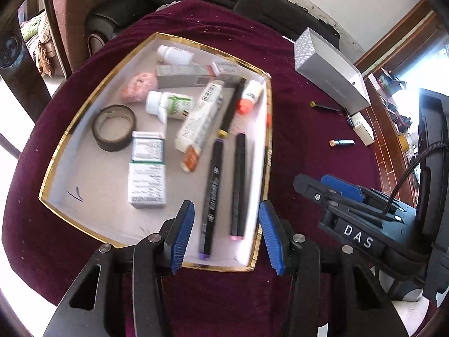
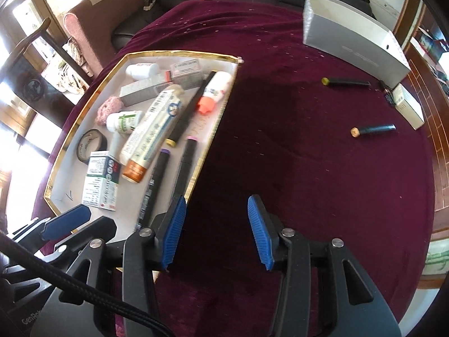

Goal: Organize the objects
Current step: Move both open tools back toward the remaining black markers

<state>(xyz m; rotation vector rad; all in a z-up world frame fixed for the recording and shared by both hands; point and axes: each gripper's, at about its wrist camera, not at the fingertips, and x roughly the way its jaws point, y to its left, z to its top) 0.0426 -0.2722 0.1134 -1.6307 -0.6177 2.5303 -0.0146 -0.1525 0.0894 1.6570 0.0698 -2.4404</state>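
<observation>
Markers, tubes and bottles fill the gold-rimmed box [image 1: 70, 129]; left claw [image 1: 226, 237] spread, empty, above its near edge; right claw [image 2: 216, 231] spread, empty, over bare counter [image 2: 308, 168].

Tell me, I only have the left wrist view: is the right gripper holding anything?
Observer: No. The right gripper is open with nothing between its pads. It is over bare cloth beside the tray.
Operator: Is the marker by the silver box tucked under it?
Observer: No. The marker lies clear of the silver box. Its whole length shows, with the yellow end toward the tray.
</observation>
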